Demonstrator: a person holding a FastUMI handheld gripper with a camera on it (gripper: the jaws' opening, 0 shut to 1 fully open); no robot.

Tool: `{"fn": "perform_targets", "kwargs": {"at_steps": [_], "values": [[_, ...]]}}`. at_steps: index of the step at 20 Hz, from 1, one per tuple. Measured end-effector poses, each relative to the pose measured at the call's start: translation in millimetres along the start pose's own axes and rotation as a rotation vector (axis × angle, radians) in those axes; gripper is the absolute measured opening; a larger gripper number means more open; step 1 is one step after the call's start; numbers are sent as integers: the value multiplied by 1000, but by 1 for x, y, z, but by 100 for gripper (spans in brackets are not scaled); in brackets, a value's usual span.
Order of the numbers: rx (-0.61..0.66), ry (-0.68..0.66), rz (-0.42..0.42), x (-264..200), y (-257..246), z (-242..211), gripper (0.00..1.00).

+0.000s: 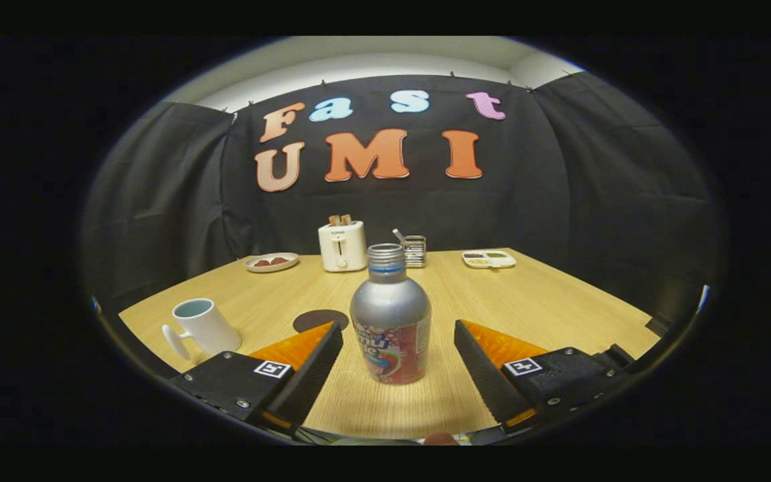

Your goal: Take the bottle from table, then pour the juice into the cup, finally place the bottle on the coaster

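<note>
Here the bottle stands upright on the table, squarely between the two fingers of the gripper. The fingers are spread wide, one on each side of the bottle's lower body, with bare wood showing in both gaps, so neither finger touches it. Its long axis runs straight up, across the line on which the fingers would close, and its neck and cap rise well above the fingertips.

By my reading the reach is nearly done and the grasp not yet made. The fingers need only close evenly on the lower, labelled part. The metal looks smooth, so a light or lopsided squeeze could let it slip or tip.

The coaster, a dark disc, lies flat just beyond the left finger, near the bottle. The cup, a white mug, stands farther left, its handle turned toward the camera.

The table is pale wood grain. Along its far edge sit a plate, a toaster, a small rack and a divided tray, all well apart from the bottle. Black cloth walls close the booth behind.
</note>
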State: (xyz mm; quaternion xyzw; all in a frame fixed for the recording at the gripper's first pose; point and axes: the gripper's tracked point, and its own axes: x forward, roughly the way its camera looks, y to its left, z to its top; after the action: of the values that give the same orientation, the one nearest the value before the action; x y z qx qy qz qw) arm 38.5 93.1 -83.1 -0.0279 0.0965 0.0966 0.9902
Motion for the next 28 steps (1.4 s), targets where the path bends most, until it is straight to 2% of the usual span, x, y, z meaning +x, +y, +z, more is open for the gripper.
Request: {"fn": "perform_targets", "kwargs": {"at_steps": [11, 16, 21, 28], "values": [[20, 86, -4, 31, 6, -29, 99], [1, 94, -17, 36, 5, -31, 81], [-17, 96, -25, 32, 6, -31, 76], [-69, 71, -28, 16, 17, -19, 76]]}}
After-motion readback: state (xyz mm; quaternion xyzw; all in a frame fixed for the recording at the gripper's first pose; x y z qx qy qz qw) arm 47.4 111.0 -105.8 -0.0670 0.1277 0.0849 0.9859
